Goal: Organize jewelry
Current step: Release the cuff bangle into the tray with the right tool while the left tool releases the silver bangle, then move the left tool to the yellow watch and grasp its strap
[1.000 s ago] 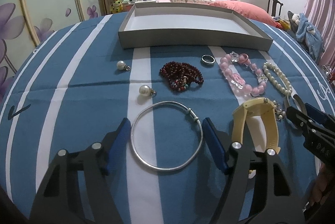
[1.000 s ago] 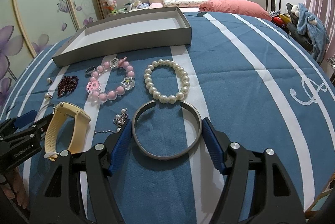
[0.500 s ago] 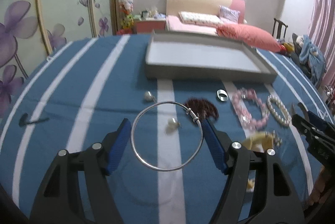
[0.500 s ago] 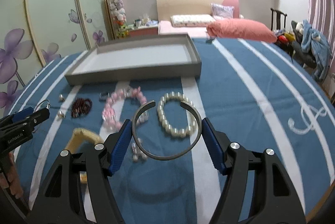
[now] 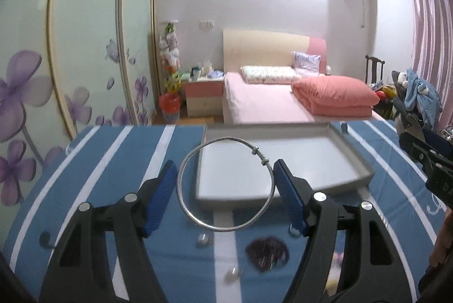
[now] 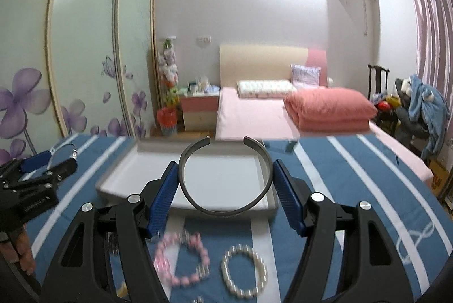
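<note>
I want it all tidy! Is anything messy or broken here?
Nothing looks broken. The pink bead bracelet, pearl bracelet and dark red beads lie loose on the striped cloth outside the grey tray.

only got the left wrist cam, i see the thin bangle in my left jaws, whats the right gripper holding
observer: The right gripper is shut on a dark open cuff, one pad on each side and the gap facing away from it.
operator: ok and whats on the cloth under it
observer: A pearl bracelet lies flat there, to the right of a pink bead bracelet, on the near side of the grey tray.
</note>
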{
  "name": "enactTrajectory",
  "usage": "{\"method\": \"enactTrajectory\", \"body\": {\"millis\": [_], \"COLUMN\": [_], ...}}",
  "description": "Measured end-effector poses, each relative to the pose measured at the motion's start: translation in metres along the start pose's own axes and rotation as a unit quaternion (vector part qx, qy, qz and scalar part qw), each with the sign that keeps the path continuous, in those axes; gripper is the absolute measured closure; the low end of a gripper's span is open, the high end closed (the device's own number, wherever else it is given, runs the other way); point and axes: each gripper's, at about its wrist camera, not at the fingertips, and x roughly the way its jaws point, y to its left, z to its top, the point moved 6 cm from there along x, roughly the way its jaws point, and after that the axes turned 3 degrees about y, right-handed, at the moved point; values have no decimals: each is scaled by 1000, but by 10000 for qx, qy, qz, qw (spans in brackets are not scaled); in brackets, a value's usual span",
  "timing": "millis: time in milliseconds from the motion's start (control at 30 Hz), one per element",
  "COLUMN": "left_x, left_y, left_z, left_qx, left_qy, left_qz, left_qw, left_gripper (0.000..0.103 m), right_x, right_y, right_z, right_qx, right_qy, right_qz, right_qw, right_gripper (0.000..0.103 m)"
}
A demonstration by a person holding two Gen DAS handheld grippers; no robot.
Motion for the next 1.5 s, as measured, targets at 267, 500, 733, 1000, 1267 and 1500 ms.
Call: {"method": "enactTrajectory", "body": {"millis": [267, 500, 733, 1000, 1267, 1500], "left_x": [46, 94, 136, 162, 167, 146], "left_y": [-17, -23, -22, -25, -21, -8], "left_z": [26, 29, 19, 12, 11, 24], "left_qx": [90, 41, 69, 115, 126, -40], "left_qy": [-74, 190, 532, 744, 811, 592], "left_qz": [-202, -289, -271, -245, -67, -17], "left_qw": [9997, 9994, 9982, 9969, 9966, 9982], "left_gripper": [35, 35, 35, 35, 27, 27], "right_x": [38, 90, 128, 147, 144, 134], "right_y": [5, 4, 0, 0, 6, 3], "right_z": [19, 10, -10, -18, -17, -6], "right_qx": [-141, -78, 32, 45, -51, 51], "right_qy": [-162, 269, 903, 1213, 1248, 1122], "right_qz": [87, 129, 163, 123, 161, 151], "right_qw": [9997, 9995, 9958, 9925, 9920, 9936], "right_gripper": [36, 36, 36, 36, 21, 21]}}
